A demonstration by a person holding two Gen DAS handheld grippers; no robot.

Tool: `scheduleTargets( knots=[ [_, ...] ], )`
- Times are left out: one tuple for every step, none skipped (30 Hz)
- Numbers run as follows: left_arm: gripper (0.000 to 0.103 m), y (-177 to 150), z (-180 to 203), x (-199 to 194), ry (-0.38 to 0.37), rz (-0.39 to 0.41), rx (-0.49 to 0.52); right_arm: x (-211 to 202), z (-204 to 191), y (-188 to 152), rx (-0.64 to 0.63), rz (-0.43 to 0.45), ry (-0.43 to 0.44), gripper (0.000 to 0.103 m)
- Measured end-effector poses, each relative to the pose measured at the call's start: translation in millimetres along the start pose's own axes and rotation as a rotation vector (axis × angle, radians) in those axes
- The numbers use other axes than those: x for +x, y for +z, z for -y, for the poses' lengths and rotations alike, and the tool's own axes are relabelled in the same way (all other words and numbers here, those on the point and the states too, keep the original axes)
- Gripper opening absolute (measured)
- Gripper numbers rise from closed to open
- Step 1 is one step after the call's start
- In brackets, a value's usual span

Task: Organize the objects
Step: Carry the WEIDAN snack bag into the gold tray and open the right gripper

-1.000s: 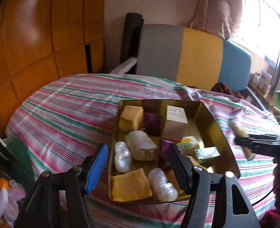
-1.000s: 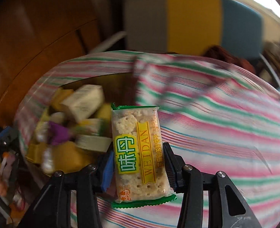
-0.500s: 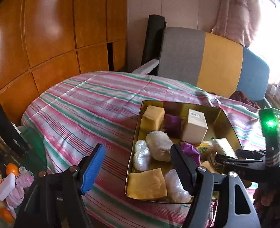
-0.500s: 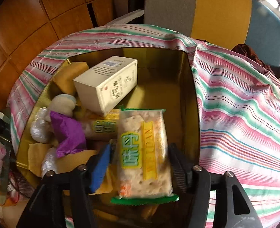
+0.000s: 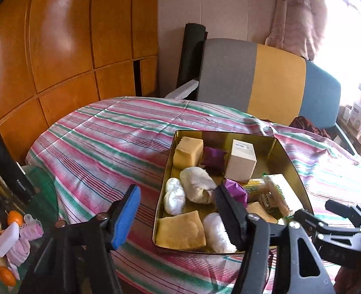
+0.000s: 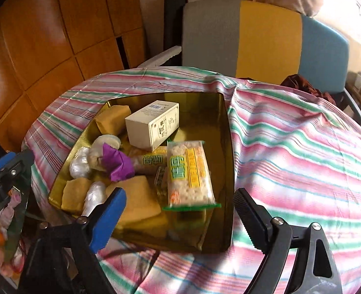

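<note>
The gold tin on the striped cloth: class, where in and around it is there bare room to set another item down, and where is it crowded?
Inside the tin, bare floor shows along the far wall behind the white box and down the right wall beside the cracker packet. The left half is crowded with wrapped bundles. Outside, the striped cloth lies bare to the right and on the far side.

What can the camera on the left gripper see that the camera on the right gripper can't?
Only the left wrist view shows the side table with the black tube, oranges and pink clips. It also shows the left gripper, jaws closing on nothing.

Only the right wrist view shows the printed face of the cracker packet, lying free in the tin, and the right gripper, jaws opening, empty.

Both show the gold tin, white box, purple wrapper, striped cloth and chair.
</note>
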State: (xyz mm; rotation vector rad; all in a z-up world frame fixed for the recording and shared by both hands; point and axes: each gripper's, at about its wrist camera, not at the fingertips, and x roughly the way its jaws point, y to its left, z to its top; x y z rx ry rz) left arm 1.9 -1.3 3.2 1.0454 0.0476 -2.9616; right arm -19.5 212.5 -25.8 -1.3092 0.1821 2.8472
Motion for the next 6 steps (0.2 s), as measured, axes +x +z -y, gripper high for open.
scheduleTargets(
  knots=[
    [0.056,-0.5,0.8,-1.2,-0.005,0.002,0.003,-2.5,0.2,-3.7,0.003,0.004,-0.003,0.09],
    [0.056,-0.9,2.2,-2.6,-0.008,0.004,0.009,-4.2,0.8,-6.3,0.008,0.006,-0.006,0.09],
    [0.056,-1.2,4.1,-4.0,-0.007,0.008,0.018,-6.0,1.3,-9.0,0.012,0.006,-0.004,0.09],
    [0.056,-0.8,5.0,-4.0,-0.009,0.007,0.021,-8.5,1.9,-12.3,0.016,0.006,-0.002,0.09],
    [0.056,-0.7,5.9,-3.8,-0.014,0.001,0.022,-10.6,2.5,-14.6,0.02,0.01,-0.005,0.09],
    [0.056,-0.6,6.3,-3.8,-0.02,-0.005,0.023,-12.6,3.2,-16.1,0.022,0.015,-0.008,0.09]
  ],
)
